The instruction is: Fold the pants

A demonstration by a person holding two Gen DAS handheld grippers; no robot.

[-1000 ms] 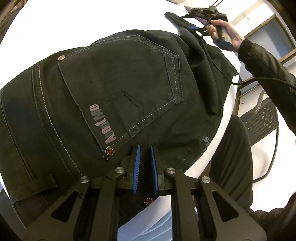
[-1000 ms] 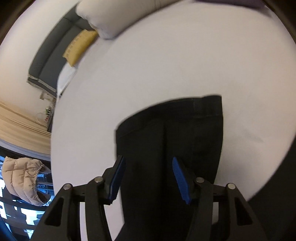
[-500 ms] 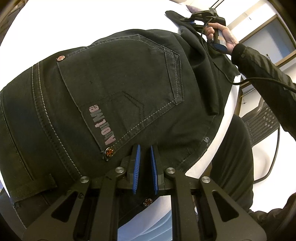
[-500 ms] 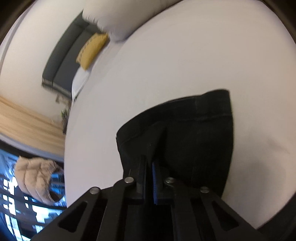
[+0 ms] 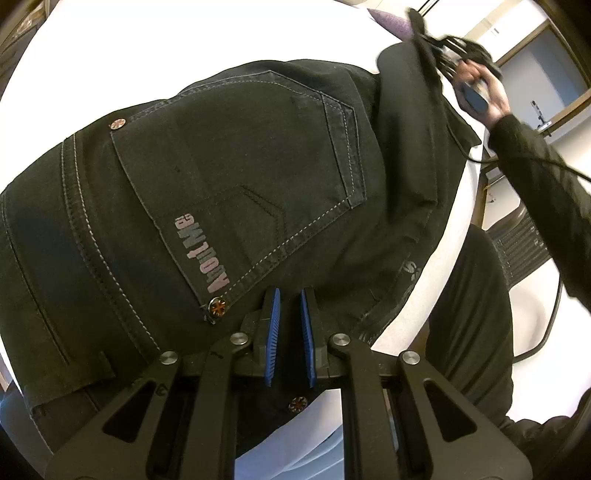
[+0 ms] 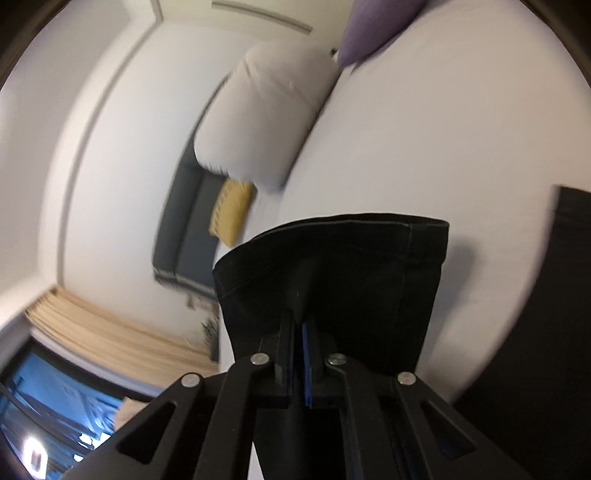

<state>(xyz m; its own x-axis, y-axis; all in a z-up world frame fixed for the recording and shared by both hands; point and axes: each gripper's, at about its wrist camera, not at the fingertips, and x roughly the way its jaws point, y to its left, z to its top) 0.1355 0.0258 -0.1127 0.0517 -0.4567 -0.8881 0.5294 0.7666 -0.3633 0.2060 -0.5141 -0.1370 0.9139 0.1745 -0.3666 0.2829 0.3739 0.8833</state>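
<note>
Beyond right gripper (image 6: 300, 328), pillow (image 6: 266, 118), pants (image 5: 240, 177) hem

A wide white-sheeted bed (image 5: 192, 48) carries everything here. Spread flat across it lies a pair of black denim pants (image 5: 229, 177), seat side up (grey stitching outlines the back pocket, with a copper rivet at its corner). At the far end of the bed a plump white pillow (image 6: 266, 114) rests on the sheet, and just beside it, touching, lies a purple pillow (image 6: 373, 26).
</note>
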